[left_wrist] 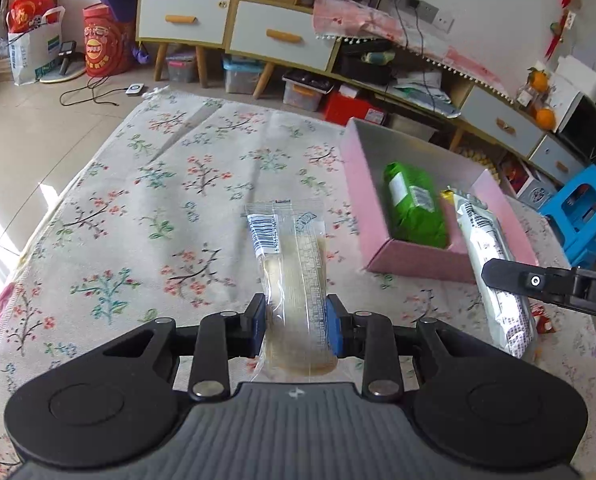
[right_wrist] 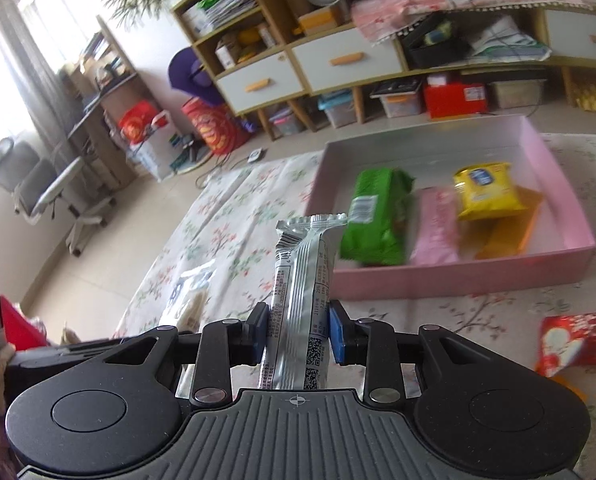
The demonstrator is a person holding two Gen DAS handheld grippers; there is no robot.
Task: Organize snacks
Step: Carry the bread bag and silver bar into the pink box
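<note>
Snacks sit clamped in both handheld grippers above a table covered with a flowered pale cloth [left_wrist: 146,200]. Left gripper [left_wrist: 296,320] has its two blue-padded fingers closed against the sides of a clear plastic packet holding a pale tan pastry [left_wrist: 294,280], which sticks straight out ahead of the fingers, its barcode end farthest from the tool. Right gripper [right_wrist: 298,330] grips a long silver foil snack bar [right_wrist: 301,300] near its lower end, and the bar stands forward between the pads, its crimped top pointing toward a shallow pink cardboard box [right_wrist: 457,276]. Inside that open box lie a green wrapped pack [right_wrist: 377,216], a pink wrapped bar [right_wrist: 437,228] just beside it, a yellow snack bag [right_wrist: 483,188] and a flat orange packet [right_wrist: 509,228] partly under the yellow bag. Seen from the left wrist, the box [left_wrist: 413,264] is to the right of the clear packet, apart from it. A red and white packet [right_wrist: 573,340] lies on the cloth near the box's front wall, outside it.
</note>
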